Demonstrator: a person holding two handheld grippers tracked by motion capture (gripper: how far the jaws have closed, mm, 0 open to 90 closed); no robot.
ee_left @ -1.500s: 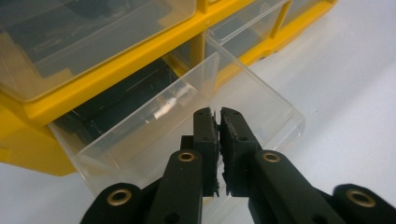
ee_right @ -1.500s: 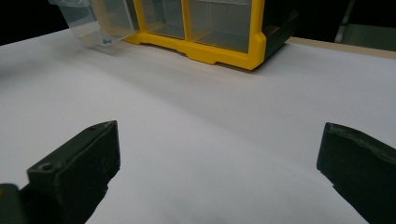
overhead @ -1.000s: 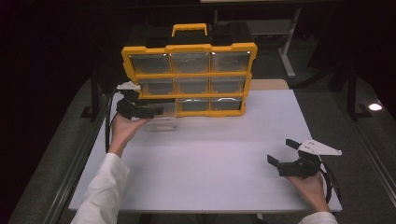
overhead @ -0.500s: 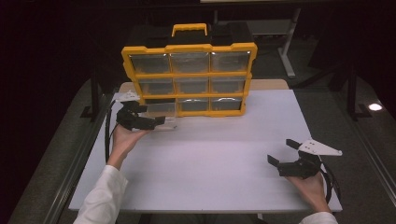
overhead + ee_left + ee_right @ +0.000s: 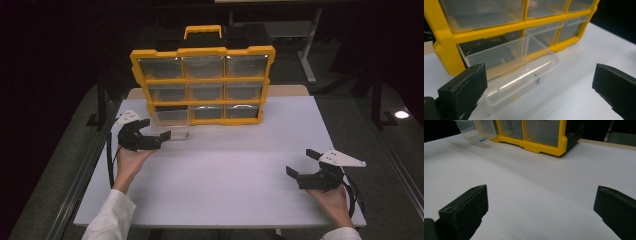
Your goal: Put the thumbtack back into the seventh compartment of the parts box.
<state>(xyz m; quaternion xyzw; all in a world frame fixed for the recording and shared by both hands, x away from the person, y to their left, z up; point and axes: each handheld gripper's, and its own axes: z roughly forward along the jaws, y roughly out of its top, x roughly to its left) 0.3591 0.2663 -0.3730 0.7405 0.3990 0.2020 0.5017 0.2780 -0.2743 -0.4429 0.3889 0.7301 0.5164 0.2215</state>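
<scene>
The clear plastic drawer [image 5: 170, 121] stood pulled partway out of the bottom-left slot of the yellow organizer case [image 5: 202, 80], its front end resting on the white table [image 5: 225, 170] at about 10 o'clock from the table's centre. In the left gripper view the drawer [image 5: 516, 72] lay just ahead of the jaws, with a small blue item [image 5: 537, 80] showing through its front wall.

The left gripper [image 5: 150, 137] sat just beside the drawer at its 8 o'clock, jaws spread wide and holding nothing. The right gripper [image 5: 306, 164] rested at about 4 o'clock on the table, well apart from the case, jaws likewise released and empty.

By my judgement the step in hand was working the drawer free of its slot, with the left gripper between grips. The next move would call for closing the jaws on the drawer's front lip and drawing it straight toward 6 o'clock, level, so its contents stay in.

Room was generous: bare table stretched from the case's front to the near edge. The left edge of the table ran close to the left gripper, so any swing toward 9 o'clock had little margin. The case stood upright, and a hard pull might tip or drag it.
</scene>
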